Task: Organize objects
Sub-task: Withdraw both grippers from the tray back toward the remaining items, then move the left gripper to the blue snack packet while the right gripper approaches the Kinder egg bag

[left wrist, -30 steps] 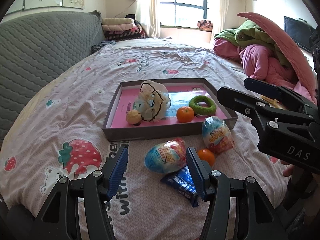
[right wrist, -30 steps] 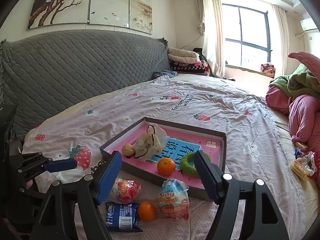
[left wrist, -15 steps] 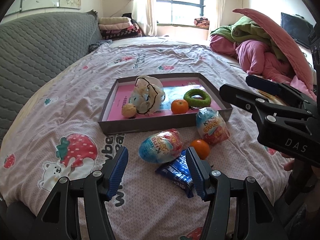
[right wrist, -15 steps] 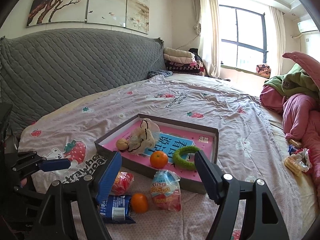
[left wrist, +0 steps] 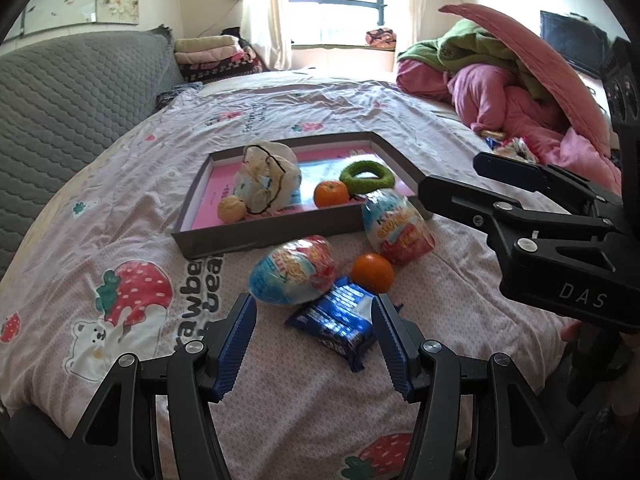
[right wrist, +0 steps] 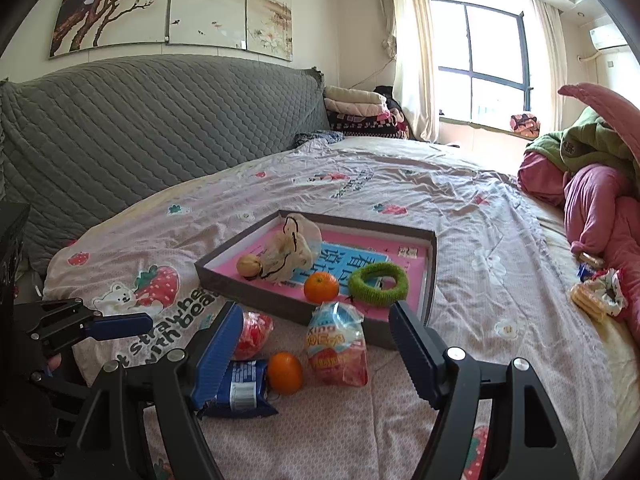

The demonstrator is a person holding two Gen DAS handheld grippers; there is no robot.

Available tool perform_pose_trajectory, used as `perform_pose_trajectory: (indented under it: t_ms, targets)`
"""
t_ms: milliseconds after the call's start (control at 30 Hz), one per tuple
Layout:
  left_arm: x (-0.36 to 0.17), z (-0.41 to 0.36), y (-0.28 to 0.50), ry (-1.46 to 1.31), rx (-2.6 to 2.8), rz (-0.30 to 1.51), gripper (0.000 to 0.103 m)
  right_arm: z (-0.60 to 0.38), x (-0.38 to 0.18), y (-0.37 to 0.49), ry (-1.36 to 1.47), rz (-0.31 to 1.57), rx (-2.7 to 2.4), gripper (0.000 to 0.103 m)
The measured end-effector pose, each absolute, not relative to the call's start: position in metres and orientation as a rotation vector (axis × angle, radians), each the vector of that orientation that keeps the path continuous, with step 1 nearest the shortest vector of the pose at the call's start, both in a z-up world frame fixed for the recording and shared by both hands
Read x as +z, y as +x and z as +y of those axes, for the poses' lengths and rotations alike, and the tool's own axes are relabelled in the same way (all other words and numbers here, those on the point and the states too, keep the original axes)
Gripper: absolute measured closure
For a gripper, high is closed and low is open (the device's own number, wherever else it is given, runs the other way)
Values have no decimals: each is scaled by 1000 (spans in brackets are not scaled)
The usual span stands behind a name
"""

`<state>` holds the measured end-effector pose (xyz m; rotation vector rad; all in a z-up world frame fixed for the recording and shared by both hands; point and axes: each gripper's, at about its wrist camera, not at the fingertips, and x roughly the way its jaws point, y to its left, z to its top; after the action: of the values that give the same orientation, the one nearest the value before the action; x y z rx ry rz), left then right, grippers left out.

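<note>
Left gripper gapes over the crinkly blue wrapper; right gripper spread above the round orange.

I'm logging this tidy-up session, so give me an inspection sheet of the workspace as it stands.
Surface: bedspread with strawberry print, wrinkled.
Job's things: grey tray holds a green ring, an orange, a plastic bag and a small round nut-like item. In front of it on the bed: two egg packets, a loose orange, a blue snack pack.
Clutter: piled quilts, folded blankets.
Grippers: left gripper open, empty; right gripper open, empty.
Cables: nothing seen.
Surroundings: grey headboard, window, wall painting.
</note>
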<state>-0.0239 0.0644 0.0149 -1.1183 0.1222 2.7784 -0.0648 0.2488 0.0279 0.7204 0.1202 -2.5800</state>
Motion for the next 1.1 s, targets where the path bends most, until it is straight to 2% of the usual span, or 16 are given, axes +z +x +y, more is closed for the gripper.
perform_pose_trajectory:
  t_ms: [1100]
  targets:
    - [-15, 66, -13, -1141, 2655, 144, 41, 261, -8, -40, 887, 81, -2573, 28]
